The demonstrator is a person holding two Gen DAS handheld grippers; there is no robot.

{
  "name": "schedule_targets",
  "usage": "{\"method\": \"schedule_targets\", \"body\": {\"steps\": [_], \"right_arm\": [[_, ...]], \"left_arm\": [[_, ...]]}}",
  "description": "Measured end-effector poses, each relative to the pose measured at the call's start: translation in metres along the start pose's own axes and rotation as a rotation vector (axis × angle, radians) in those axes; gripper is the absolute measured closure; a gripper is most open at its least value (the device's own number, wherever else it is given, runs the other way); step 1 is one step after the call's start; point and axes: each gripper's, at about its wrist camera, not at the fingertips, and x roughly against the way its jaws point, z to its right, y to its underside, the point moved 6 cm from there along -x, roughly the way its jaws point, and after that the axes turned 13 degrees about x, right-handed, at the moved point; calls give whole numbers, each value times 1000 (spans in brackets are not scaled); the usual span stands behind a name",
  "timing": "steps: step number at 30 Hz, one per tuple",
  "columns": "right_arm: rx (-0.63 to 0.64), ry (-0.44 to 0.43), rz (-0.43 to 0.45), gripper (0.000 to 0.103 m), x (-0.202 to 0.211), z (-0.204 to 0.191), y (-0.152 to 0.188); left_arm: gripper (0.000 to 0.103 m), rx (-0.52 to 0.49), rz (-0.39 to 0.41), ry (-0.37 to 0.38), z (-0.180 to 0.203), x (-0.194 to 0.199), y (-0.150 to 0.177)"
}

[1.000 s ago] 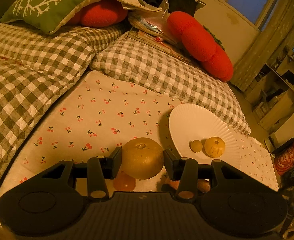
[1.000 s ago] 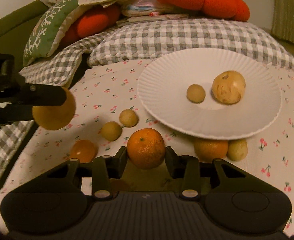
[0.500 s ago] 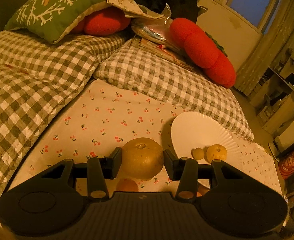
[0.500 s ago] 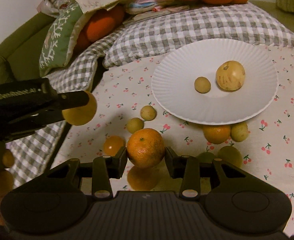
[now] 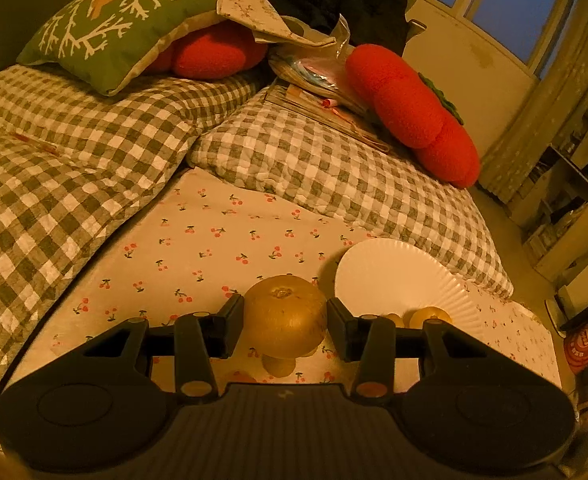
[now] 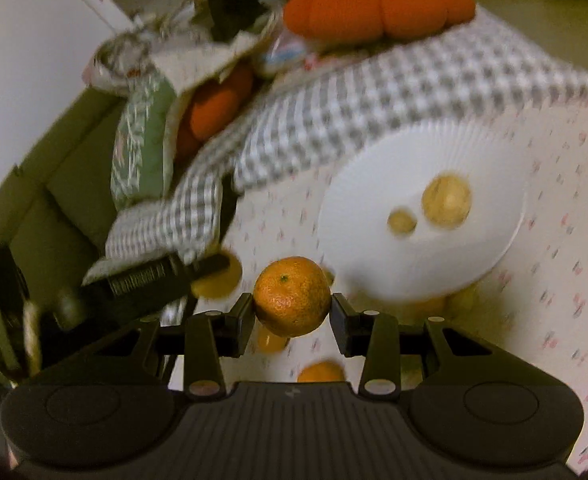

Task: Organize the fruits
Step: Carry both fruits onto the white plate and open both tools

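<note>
Two fruits were gripped, one per hand. Left wrist view: the left gripper (image 5: 286,316) was clamped on a golden-brown round fruit (image 5: 285,315), held above the cherry-print sheet (image 5: 198,248), with the white plate (image 5: 389,276) just to its right. Right wrist view, blurred: the right gripper (image 6: 292,307) was clamped on an orange (image 6: 292,296), above the sheet; the plate (image 6: 433,148) carried two yellowish fruits (image 6: 445,201), and further fruit lay loose beside its near rim.

Beyond the right gripper's jaws everything smears: the white plate (image 6: 425,184) and its two fruits (image 6: 445,200) lack detail. Below the left jaws, one small fruit (image 5: 278,365) hides partly behind the held one.
</note>
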Motion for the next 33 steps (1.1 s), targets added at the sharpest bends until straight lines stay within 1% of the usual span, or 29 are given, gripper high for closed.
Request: {"method": "schedule_targets", "body": {"steps": [2, 4, 6, 9, 11, 14, 17, 21, 27, 30, 33], "right_arm": [[-34, -2, 24, 66, 9, 14, -11], [-46, 15, 47, 66, 19, 28, -20], [-25, 61, 71, 66, 25, 42, -29], [22, 134, 88, 66, 27, 61, -35], [48, 170, 71, 66, 20, 72, -34], [57, 167, 29, 66, 6, 81, -30], [107, 181, 6, 66, -3, 83, -27], [171, 188, -19, 66, -10, 81, -24], [297, 182, -83, 66, -34, 67, -11], [326, 189, -107, 66, -46, 64, -6], [331, 194, -120, 66, -55, 64, -2]], "left_arm": [[69, -7, -3, 0, 5, -2, 0], [69, -22, -11, 7, 13, -6, -2], [69, -47, -10, 18, 23, -11, -7], [69, -54, 1, 36, 36, -19, -13], [69, -68, -13, 47, 45, -28, -11], [69, -78, -53, 70, 55, -44, -5], [69, -96, -79, 92, 65, -57, -1], [69, -148, -80, 102, 75, -70, 1], [69, -164, -107, 98, 80, -98, 5], [69, -182, -114, 103, 83, -108, 7], [69, -222, -106, 103, 91, -113, 8]]}}
